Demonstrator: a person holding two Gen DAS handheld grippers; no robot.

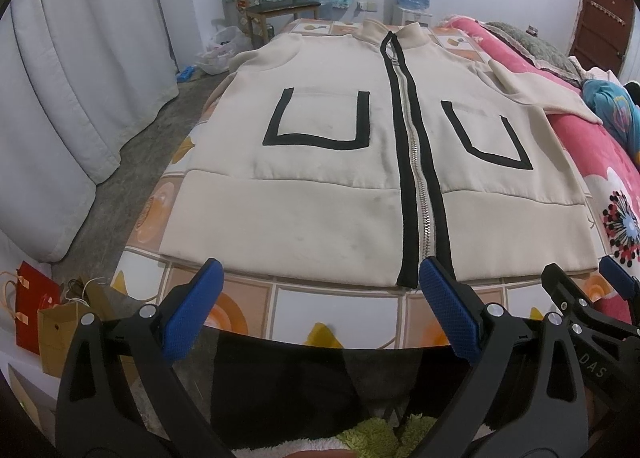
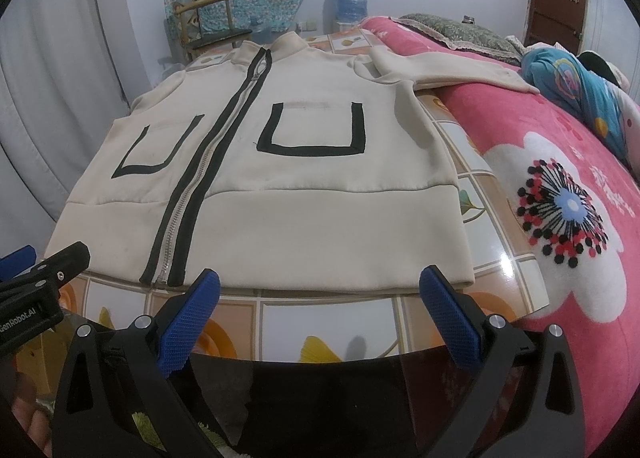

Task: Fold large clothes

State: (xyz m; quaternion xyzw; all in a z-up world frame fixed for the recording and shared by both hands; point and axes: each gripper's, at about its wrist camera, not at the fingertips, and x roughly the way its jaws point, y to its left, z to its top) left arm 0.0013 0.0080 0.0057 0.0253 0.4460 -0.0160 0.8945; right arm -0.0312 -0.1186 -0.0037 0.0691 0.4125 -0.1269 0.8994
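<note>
Letters "DAS" show in pale print on the black body of the right claw point(image 1: 624, 290), seen just right of the left claw point(image 1: 320, 278). In the right wrist view, "GenRobot.AI" runs along the left claw point(image 2: 24, 258), at the far left. Nothing else reads clearly.

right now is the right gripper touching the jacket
Apart. The right wrist view shows patterned table between the open right gripper and the jacket hem.

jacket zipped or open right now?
Zipped. On the jacket, the zipper teeth run joined from hem to near the collar, and the two black strips lie side by side with no gap.
</note>
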